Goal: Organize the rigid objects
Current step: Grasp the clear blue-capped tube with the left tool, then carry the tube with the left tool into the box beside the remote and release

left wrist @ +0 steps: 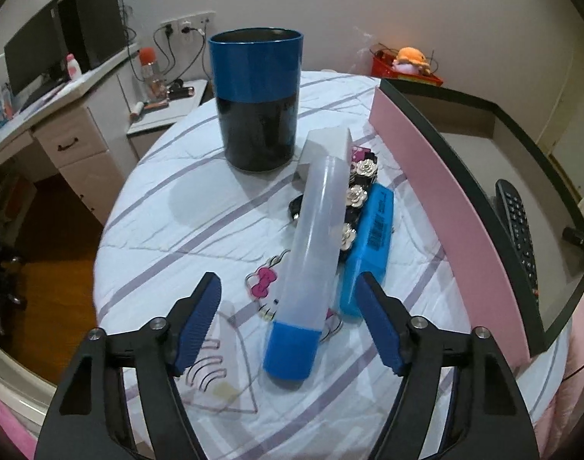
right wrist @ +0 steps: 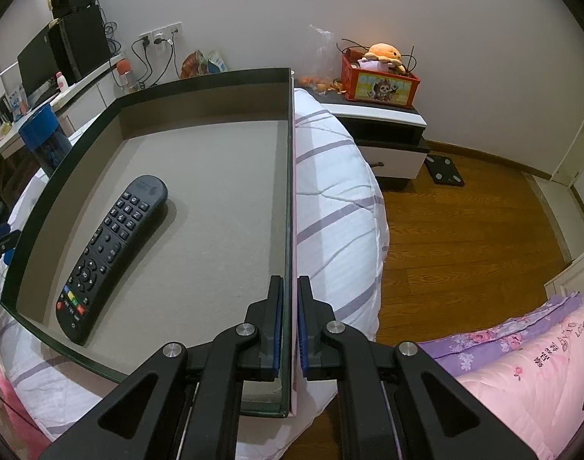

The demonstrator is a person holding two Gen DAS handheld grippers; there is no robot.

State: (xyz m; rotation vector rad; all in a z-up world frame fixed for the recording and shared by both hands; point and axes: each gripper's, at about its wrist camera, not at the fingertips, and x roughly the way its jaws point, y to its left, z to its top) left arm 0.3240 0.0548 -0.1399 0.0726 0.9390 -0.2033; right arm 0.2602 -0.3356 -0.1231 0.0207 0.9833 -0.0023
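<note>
My left gripper (left wrist: 288,287) is open above the bed, its jaws on either side of a clear tube with a blue cap (left wrist: 311,260), not touching it. Beside the tube lie a blue case (left wrist: 372,245), a black flowered case (left wrist: 359,191), a white box (left wrist: 328,145) and a small dark object (left wrist: 295,207). A tall blue and black canister (left wrist: 257,99) stands behind them. My right gripper (right wrist: 290,329) is shut on the right wall of a shallow box (right wrist: 290,191). A black remote (right wrist: 111,249) lies inside the box.
The pink outer wall of the box (left wrist: 437,207) stands to the right of the objects on the striped bedcover (left wrist: 169,214). A desk with a monitor (left wrist: 35,53) is at the left. A nightstand with a red crate (right wrist: 380,84) is past the bed, wooden floor (right wrist: 464,230) beside it.
</note>
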